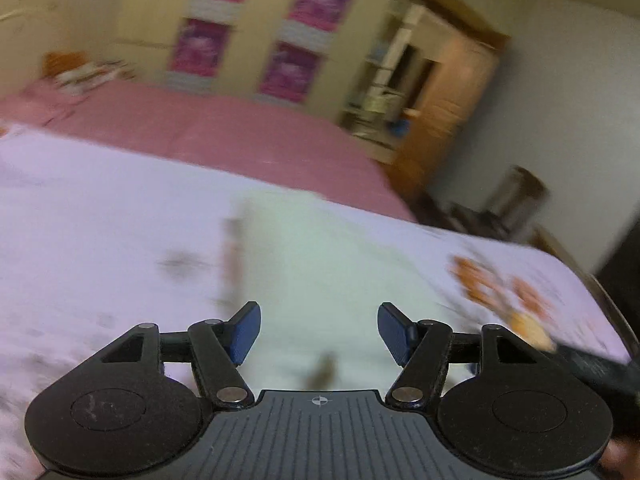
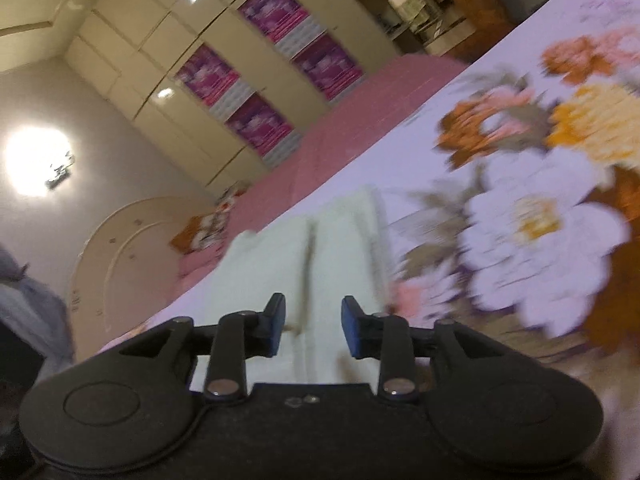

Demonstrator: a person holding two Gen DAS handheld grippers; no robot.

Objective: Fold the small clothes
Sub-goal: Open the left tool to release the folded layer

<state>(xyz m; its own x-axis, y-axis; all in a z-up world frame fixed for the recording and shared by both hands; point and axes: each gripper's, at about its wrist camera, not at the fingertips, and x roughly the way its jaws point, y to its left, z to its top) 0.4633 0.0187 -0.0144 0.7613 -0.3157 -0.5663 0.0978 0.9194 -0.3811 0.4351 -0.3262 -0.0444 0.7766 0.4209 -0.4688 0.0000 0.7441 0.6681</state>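
I see my left gripper (image 1: 319,330) with jaws wide and empty, my right gripper (image 2: 313,326) narrower, also empty. The pale cloth (image 2: 280,256) lies flat on the flowered sheet (image 2: 520,220), below both grippers.

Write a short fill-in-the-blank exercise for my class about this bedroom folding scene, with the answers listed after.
1. The pale green folded garment lies on a floral ____.
2. Both the left gripper and the right gripper have ____ jaws with nothing between them.
3. The cream wardrobe carries ____ panels.

Answers: bedsheet; open; purple
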